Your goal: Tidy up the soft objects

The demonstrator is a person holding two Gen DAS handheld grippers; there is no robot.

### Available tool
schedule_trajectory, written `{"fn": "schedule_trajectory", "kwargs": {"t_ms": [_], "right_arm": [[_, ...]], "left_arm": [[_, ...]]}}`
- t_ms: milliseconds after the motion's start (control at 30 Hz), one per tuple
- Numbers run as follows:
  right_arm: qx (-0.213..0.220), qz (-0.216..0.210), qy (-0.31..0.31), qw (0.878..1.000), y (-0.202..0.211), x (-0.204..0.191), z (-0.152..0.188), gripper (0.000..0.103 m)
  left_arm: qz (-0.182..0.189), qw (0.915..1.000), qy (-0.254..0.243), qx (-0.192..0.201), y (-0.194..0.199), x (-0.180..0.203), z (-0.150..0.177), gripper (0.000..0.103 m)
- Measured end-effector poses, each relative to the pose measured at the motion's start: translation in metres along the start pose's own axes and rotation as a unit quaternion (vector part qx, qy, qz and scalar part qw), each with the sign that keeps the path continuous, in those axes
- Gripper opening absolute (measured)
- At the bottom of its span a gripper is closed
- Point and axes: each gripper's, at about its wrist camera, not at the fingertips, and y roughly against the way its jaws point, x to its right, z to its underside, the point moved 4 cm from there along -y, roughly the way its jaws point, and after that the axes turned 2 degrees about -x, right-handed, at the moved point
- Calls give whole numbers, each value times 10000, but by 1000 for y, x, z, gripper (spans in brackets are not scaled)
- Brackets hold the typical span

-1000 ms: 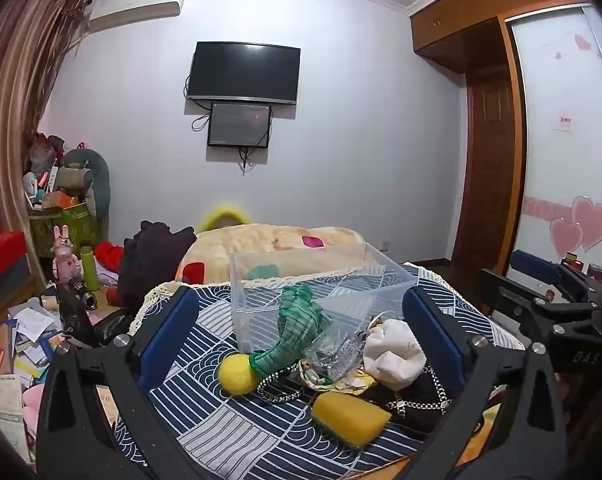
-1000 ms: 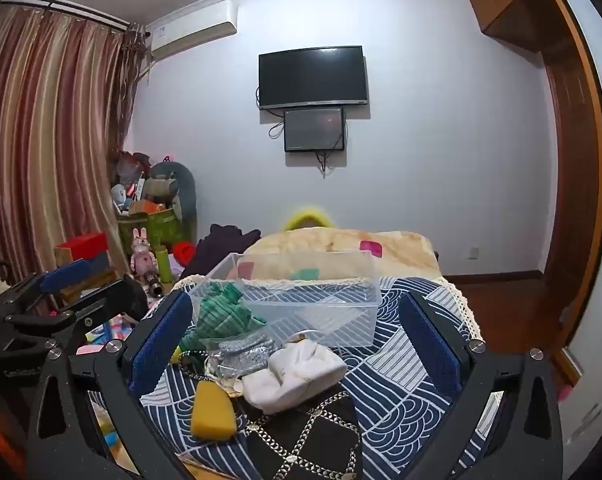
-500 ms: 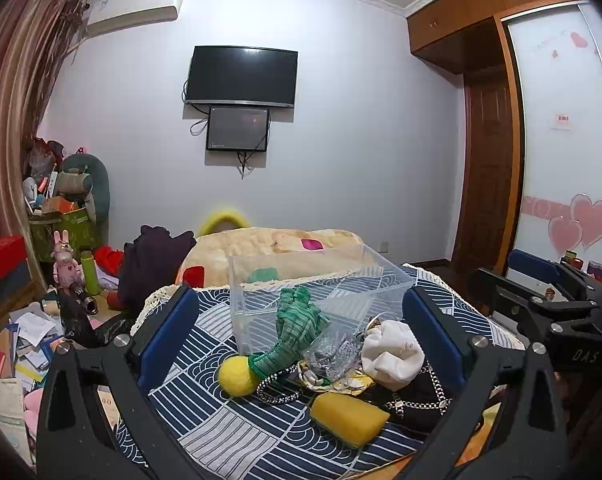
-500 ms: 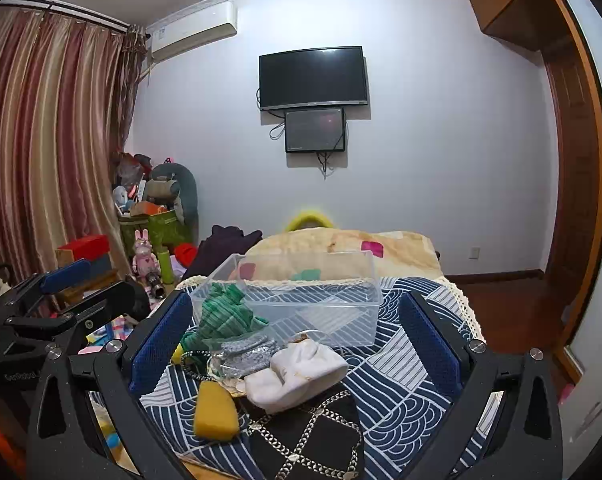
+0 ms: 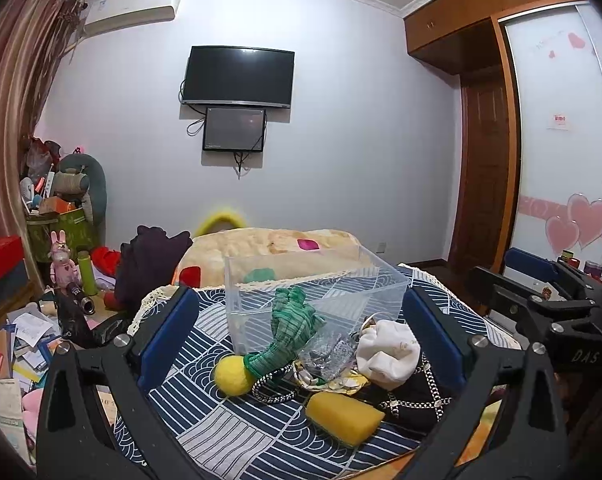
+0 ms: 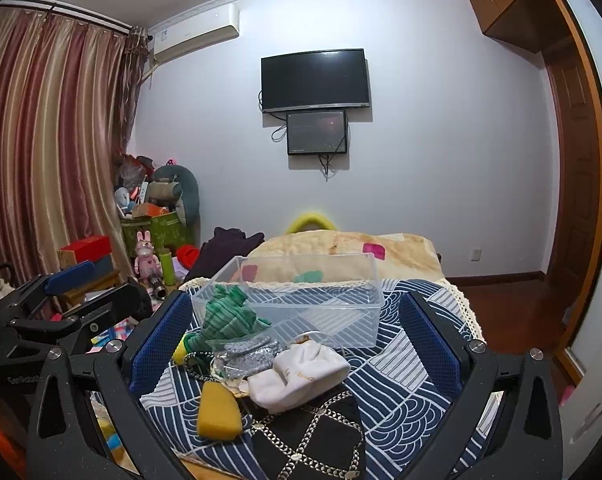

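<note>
Two hand-held grippers are staying spread wide, exactly as a second ago: your left hand-held gripper (image 5: 301, 332) and right hand-held gripper (image 6: 297, 332) are both hovering at the near edge of the bed (image 5: 205, 432) and gripping nothing. Nothing in the pile is shifting; only your view is drifting very slightly.

Counting the soft things, you are looking at one green knitted glove (image 5: 291, 330) leaning on the near wall of one clear plastic bin (image 5: 313, 284), one yellow ball (image 5: 233, 376) touching its cuff, one yellow sponge (image 5: 343, 416) nearest to you, one white pouch (image 5: 387, 350) to the right, and one silvery glitter bag (image 6: 247, 354) between glove and pouch. One black cloth with chain pattern (image 6: 313, 436) is lying under the pouch, and one braided cord (image 5: 273, 388) is looping beside the ball.

Beyond the bin, a beige blanket (image 6: 341, 248) is covering the far end of the bed. Your other gripper's frame is crowding each view's outer edge.
</note>
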Motion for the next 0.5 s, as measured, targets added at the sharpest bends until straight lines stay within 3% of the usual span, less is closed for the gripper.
{"fn": "schedule_trajectory", "kwargs": {"t_ms": [500], "right_arm": [[15, -13, -4, 10000, 2, -5, -3, 103]], "left_arm": [[42, 10000, 6, -4, -1, 1, 2, 103]]}}
